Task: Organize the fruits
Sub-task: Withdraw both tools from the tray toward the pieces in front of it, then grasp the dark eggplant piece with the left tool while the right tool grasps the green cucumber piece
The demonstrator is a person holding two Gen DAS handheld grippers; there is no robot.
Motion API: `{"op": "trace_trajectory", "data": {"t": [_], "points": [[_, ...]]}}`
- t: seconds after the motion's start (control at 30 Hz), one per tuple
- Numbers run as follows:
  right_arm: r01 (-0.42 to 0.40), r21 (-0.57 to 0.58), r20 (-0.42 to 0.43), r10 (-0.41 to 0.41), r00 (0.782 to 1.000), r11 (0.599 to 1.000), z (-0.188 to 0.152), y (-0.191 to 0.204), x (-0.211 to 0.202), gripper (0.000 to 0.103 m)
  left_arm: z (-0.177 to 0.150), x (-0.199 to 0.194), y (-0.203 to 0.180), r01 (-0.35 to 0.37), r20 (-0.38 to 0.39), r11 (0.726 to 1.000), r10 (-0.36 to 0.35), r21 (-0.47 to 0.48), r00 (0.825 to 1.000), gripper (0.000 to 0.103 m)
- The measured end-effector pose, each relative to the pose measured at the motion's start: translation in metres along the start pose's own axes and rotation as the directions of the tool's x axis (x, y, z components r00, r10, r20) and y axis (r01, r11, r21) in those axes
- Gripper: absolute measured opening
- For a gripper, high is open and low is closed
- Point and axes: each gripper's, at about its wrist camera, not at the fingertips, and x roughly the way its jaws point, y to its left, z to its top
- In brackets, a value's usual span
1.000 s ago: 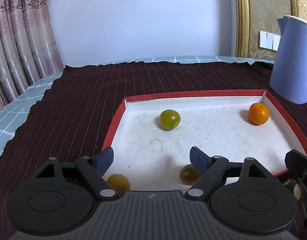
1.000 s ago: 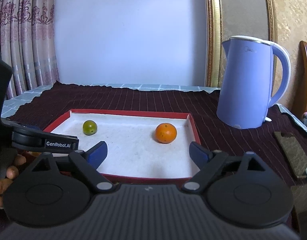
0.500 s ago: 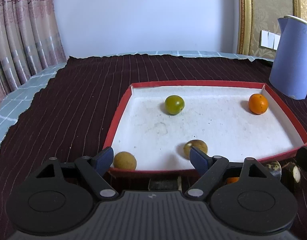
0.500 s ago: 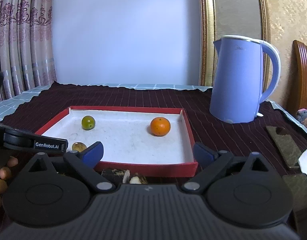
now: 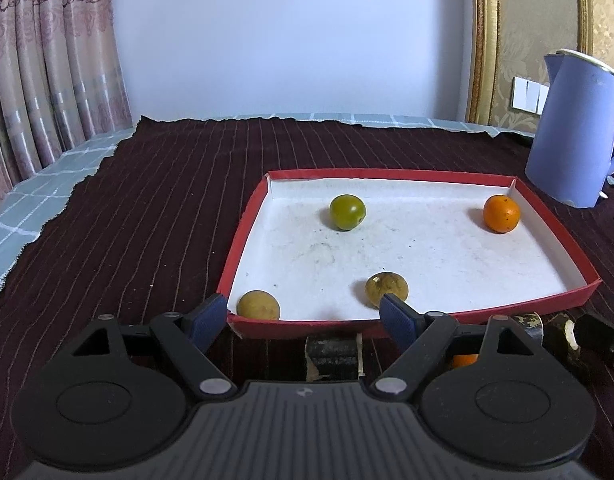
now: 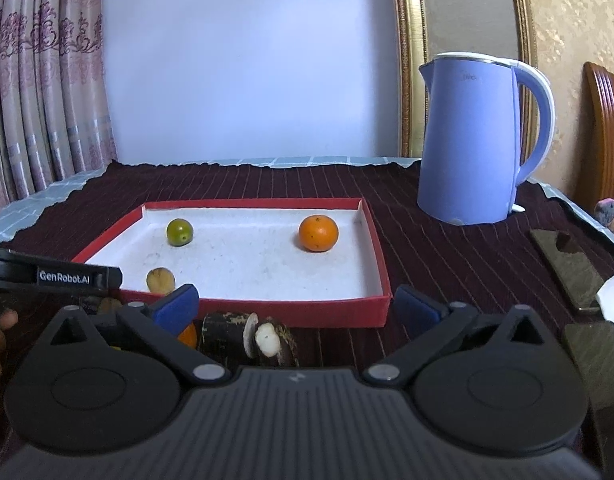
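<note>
Fruits sit in your red tray point(image 5: 243, 236): green fruit point(image 5: 347, 212), orange point(image 5: 501, 213), two brownish fruits point(image 5: 386, 289) near its front wall. Your left tongs point(image 5: 303, 316) and right tongs point(image 6: 295, 306) both gape wide, holding nothing, just short of it.

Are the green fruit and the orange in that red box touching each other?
Apart. The left wrist view shows the green fruit and the orange with a wide stretch of bare white floor of the red box between them.
</note>
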Motion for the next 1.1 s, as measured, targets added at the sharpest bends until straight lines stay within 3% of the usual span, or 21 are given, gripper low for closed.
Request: {"op": "trace_trajectory", "data": {"t": [0.43, 0.5, 0.83, 0.97, 1.1], "points": [[0.004, -0.084, 0.002, -0.003, 1.0, 0.996, -0.011, 0.004, -0.019, 0.1, -0.018, -0.016, 0.019, 0.045, 0.004, 0.999, -0.045, 0.006, 0.999, 0.084], [-0.001, -0.089, -0.005, 0.001, 1.0, 0.996, -0.013, 0.005, -0.021, 0.096, -0.023, -0.019, 0.023, 0.069, 0.002, 0.997, -0.069, 0.015, 0.998, 0.084], [-0.031, -0.096, -0.025, 0.028, 0.999, 0.995, -0.021, 0.004, -0.023, 0.094, -0.045, -0.029, 0.033, 0.166, 0.022, 0.983, -0.168, 0.084, 0.985, 0.084], [-0.063, -0.098, -0.038, 0.06, 0.997, 0.993, -0.024, 0.006, -0.025, 0.094, -0.042, -0.022, 0.032, 0.181, 0.004, 0.98, -0.182, 0.079, 0.983, 0.083], [-0.092, -0.11, -0.046, 0.088, 0.995, 0.99, -0.027, 0.01, -0.029, 0.086, -0.037, -0.012, 0.027, 0.165, -0.005, 0.984, -0.165, 0.069, 0.986, 0.083]]}}
